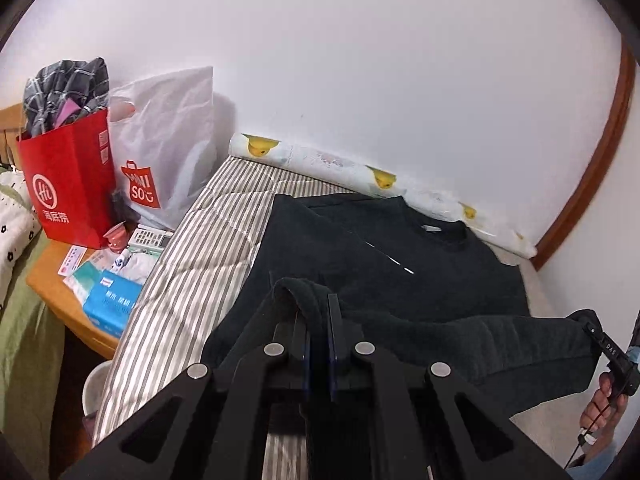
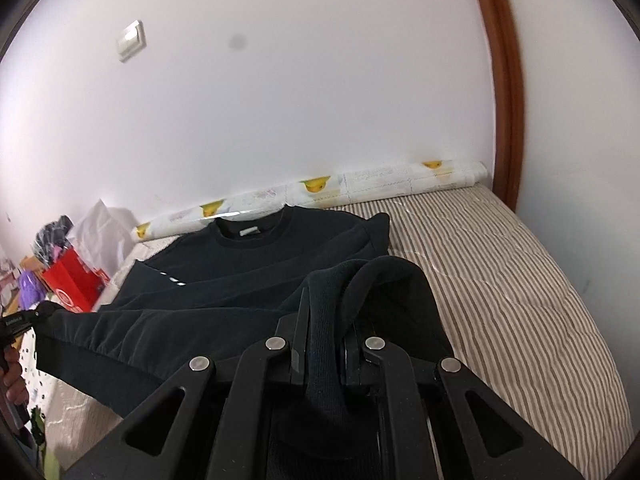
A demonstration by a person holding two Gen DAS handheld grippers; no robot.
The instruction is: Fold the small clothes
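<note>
My left claw (image 1: pixel 318 320) is clamped shut on a fold of the dark sweatshirt (image 1: pixel 400 256), low in the middle of the frame. My right claw (image 2: pixel 326 324) pinches the ribbed hem of the same garment, also at lower centre. The sweatshirt lies across the striped mattress (image 2: pixel 500 280), its collar toward the wall, the near edge lifted between my two claws. At upper left, a red bag (image 1: pixel 68 184) stands beside a white bag (image 1: pixel 168 148).
</note>
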